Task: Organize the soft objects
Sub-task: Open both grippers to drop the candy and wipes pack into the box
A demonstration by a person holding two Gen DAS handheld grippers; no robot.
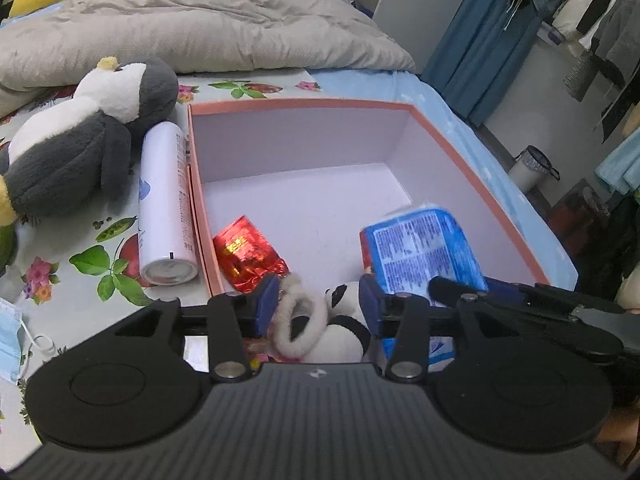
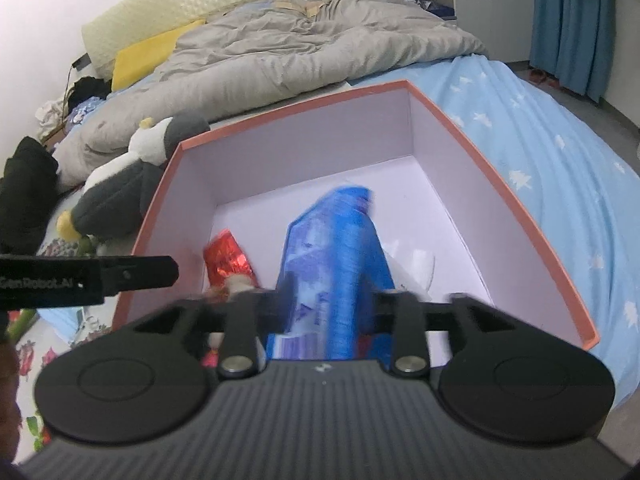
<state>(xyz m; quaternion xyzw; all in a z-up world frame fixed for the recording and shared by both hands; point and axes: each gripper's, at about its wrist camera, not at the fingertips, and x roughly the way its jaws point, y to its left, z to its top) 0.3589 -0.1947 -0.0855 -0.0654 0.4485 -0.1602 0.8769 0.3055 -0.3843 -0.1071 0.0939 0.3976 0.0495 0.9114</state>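
Two hand-held grippers over box [image 1: 472,148]; left [image 1: 318,304] open above panda [image 1: 344,320], right [image 2: 326,300] clamping blue pack [image 2: 340,248]

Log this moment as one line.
right tongs: shut on blue pack, over box | left tongs: open around panda plush | penguin plush: outside

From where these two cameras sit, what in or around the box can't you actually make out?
- Blue packet: print unreadable in the right wrist view, smeared by motion blur.
- Panda toy: lower body hidden in the left wrist view behind the left gripper.
- White spray can: label text too small to read, left wrist view.
- Face mask: cut off by the left edge, left wrist view.
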